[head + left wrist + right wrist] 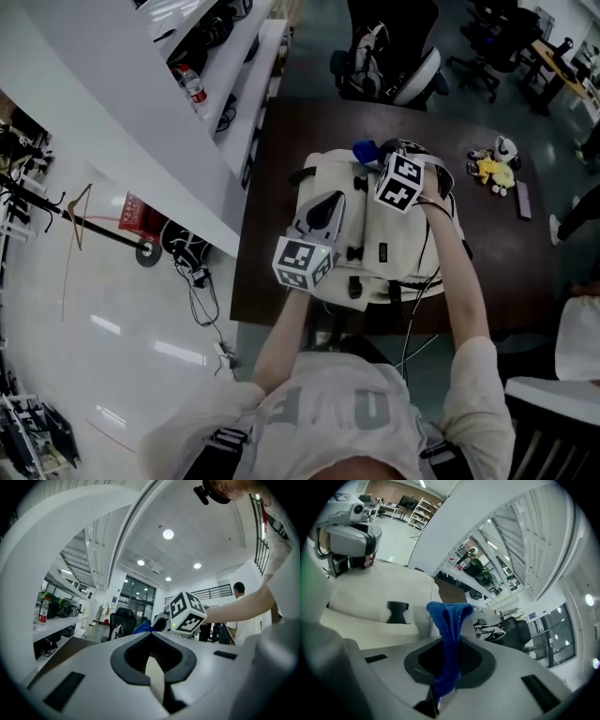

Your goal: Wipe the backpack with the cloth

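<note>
Fuzzy blue cloth (449, 620), matt cream fabric backpack (405, 239)

At the table (300, 131): one backpack (398, 246), one blue cloth (364, 150), one left gripper (155, 677), one right gripper (435, 704), perhaps three small toys (489, 169).

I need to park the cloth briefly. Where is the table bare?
Bare table lies right of the backpack, nearer than the toys, and along the far edge beyond the backpack. The backpack's left strip is narrow; the toy corner is crowded.

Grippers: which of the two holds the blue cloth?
The right gripper: its jaws pinch the blue cloth. The left gripper has its jaws together, without cloth.
</note>
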The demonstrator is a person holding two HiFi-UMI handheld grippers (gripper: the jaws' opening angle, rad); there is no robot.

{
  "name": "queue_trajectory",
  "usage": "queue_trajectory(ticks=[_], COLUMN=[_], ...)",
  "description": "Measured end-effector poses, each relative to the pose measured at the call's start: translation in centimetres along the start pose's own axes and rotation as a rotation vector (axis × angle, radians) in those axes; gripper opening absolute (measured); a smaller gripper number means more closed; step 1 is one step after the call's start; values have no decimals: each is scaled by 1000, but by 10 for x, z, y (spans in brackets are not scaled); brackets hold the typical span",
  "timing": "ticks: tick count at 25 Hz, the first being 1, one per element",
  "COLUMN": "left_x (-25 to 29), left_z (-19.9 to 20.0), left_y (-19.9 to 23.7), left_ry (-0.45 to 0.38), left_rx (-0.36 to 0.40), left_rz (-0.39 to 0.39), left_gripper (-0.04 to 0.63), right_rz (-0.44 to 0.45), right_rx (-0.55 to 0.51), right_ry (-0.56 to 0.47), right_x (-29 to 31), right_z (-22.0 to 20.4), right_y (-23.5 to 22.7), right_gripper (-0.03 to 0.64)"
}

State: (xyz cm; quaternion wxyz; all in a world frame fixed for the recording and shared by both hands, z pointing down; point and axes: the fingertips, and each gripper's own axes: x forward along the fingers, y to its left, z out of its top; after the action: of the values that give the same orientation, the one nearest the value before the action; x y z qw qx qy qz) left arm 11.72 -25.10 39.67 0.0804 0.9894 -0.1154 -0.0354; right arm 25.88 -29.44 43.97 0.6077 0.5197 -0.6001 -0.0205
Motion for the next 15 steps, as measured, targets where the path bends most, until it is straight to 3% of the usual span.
queue_trajectory(ticks=[6, 11, 15], left_x=[7, 9, 9], left_z=[-7, -9, -10], left_y=[7, 12, 13], left_ry=[24, 24, 16], left_rx=[1, 2, 0], left_rz=[43, 68, 70], left_gripper=[5, 5, 5], right_rz=[109, 176, 184], right_rx=[-107, -214, -156], right_ry=[43, 27, -6], right_x=[54, 54, 40], right_z=[-2, -1, 3], right_y=[20, 30, 33], right_gripper=[41, 41, 41])
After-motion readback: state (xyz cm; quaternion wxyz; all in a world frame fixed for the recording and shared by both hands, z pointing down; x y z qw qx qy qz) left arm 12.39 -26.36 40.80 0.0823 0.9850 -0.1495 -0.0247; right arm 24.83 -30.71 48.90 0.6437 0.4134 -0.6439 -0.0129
